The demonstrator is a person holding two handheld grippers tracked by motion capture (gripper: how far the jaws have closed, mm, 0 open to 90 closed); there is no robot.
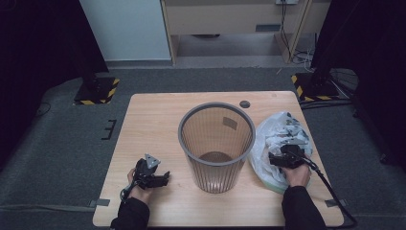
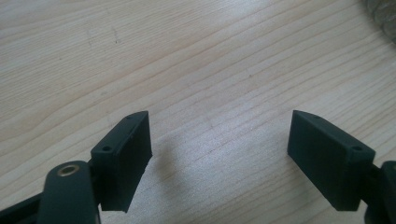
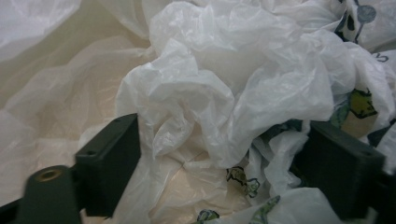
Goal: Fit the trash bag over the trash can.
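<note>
A grey mesh wastebasket stands upright in the middle of the wooden table. To its right lies a crumpled white plastic bag with printed patterns. My right gripper rests on the bag, open, and folds of the bag's film bulge between its jaws. My left gripper sits low over bare wood left of the basket, open with nothing between its pads.
A small dark round disc sits in the tabletop behind the basket. Two black stand bases with yellow-striped feet flank the table on the grey floor. A cable trails from the right gripper.
</note>
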